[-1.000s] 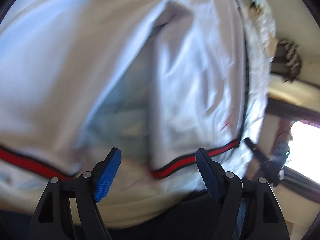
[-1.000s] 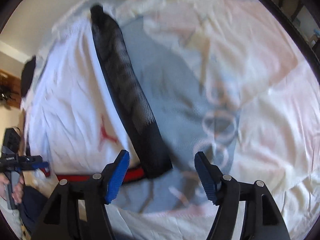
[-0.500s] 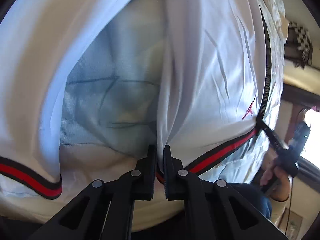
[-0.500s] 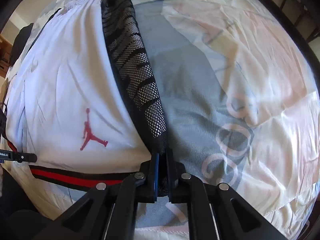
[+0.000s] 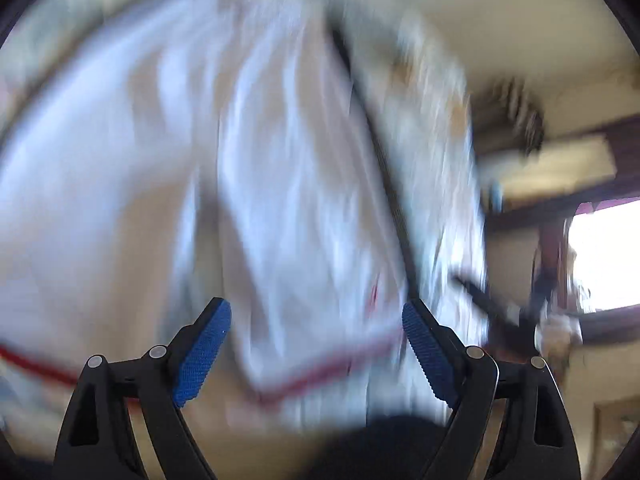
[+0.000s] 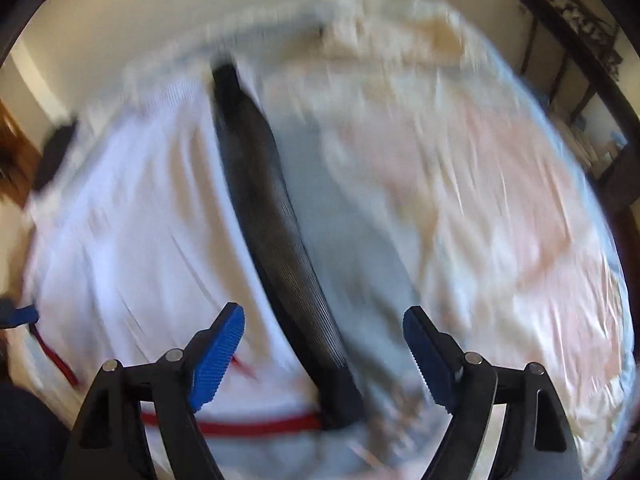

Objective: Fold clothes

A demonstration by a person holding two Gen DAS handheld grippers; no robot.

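White sports shorts with a red-and-black hem band lie spread on the bed, blurred by motion. In the right wrist view the same shorts show a black mesh side panel running down to the red hem. My left gripper is open above the hem, holding nothing. My right gripper is also open, its blue pads either side of the mesh panel's lower end, clear of the cloth. The other gripper's blue tip shows at the far left edge.
The shorts rest on a pale pink and blue bed cover. A cream wall stands behind the bed. A bright window and dark wooden frame are at the right in the left wrist view. Shelving stands right of the bed.
Both grippers were shut on the shorts' hem half a second ago; both have let go, opened and pulled back upward. The shorts now lie flatter on the bed.
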